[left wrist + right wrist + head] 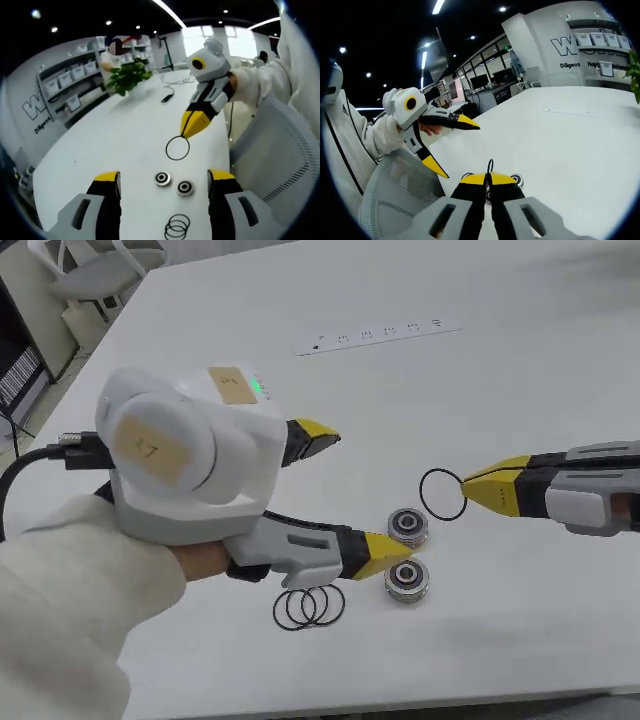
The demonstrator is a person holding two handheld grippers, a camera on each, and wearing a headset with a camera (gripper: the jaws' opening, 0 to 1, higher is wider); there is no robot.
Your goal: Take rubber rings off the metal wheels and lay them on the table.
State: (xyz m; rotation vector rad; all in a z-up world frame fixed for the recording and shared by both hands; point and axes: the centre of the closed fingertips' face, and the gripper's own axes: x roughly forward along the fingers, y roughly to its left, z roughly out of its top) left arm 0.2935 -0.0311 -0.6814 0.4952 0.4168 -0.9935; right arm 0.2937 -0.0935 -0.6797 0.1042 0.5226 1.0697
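- Gaping, the left gripper point(350, 490) holds its jaws well apart with nothing between them; its lower yellow tip sits just left of the metal wheels point(408, 526), near them but not touching.
- Three loose rubber rings point(310, 606) lie overlapping on the table point(500, 640), left of the wheels and nearer the person.
- The two wheels lie flat, just beside each other.
- A held ring point(443, 494) sits just right of the wheels, off them, pinched at its edge by the right gripper point(470, 485), whose jaws are pressed together on it.
- The table is white; a printed strip point(380, 335) lies well beyond the wheels.
- In the left gripper view, a potted plant point(129, 77) stands at the table's far end beyond the wheels, with shelves point(70, 80) of bins behind it.
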